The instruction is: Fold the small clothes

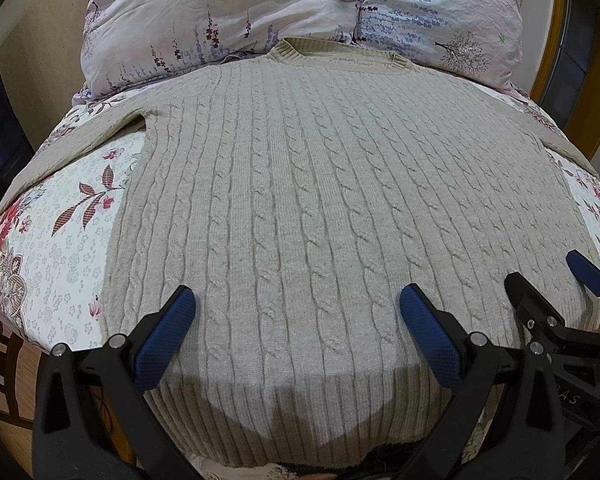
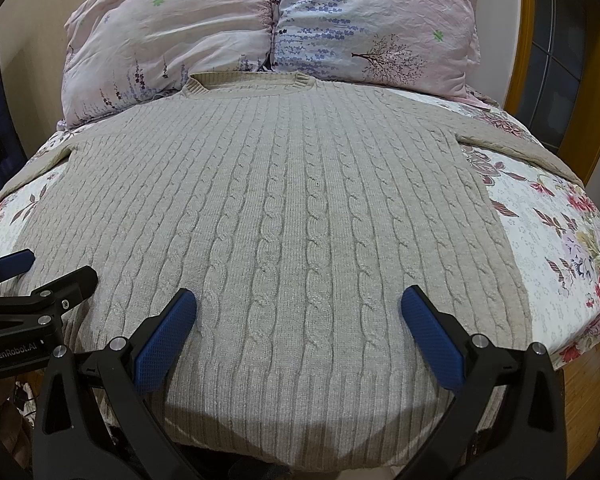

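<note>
A beige cable-knit sweater [image 1: 300, 184] lies flat on the bed, collar at the far end by the pillows, ribbed hem nearest me. Its sleeves spread out to both sides. It also shows in the right wrist view [image 2: 292, 208]. My left gripper [image 1: 296, 312] is open and empty, hovering just above the hem. My right gripper [image 2: 298, 312] is open and empty too, above the hem a little to the right. The right gripper also shows at the right edge of the left wrist view [image 1: 556, 276], and the left gripper at the left edge of the right wrist view [image 2: 56, 268].
The bed has a white floral sheet [image 1: 60, 240] showing on both sides of the sweater [image 2: 548, 232]. Two pink floral pillows [image 1: 228, 12] [image 2: 372, 20] lie at the far end against the collar. A wooden frame [image 2: 524, 40] stands at the right.
</note>
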`<state>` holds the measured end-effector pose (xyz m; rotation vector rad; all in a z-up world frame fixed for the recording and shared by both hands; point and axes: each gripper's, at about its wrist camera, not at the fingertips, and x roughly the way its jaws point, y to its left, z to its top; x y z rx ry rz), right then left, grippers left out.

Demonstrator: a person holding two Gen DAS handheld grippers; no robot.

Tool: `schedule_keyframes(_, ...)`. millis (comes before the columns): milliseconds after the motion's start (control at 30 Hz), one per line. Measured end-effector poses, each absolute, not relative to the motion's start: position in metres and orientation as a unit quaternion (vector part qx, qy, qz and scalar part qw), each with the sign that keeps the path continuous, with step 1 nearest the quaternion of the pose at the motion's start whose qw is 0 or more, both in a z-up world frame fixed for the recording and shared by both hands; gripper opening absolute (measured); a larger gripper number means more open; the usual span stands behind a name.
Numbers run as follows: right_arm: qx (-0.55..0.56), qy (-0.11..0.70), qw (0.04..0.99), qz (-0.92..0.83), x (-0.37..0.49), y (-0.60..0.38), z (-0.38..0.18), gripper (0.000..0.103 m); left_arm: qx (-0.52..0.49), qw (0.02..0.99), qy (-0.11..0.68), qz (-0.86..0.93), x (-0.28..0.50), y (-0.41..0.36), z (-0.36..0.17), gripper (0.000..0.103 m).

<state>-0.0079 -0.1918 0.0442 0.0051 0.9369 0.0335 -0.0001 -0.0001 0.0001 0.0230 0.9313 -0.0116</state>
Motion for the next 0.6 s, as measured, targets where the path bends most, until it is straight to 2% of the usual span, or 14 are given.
schedule_keyframes(600, -0.012, 0.457, 0.883, 0.104, 0.014, -0.211, 0.045, 0.102, 0.023, 0.892, 0.451, -0.026, 0.009, 0.001, 0.003, 0.101)
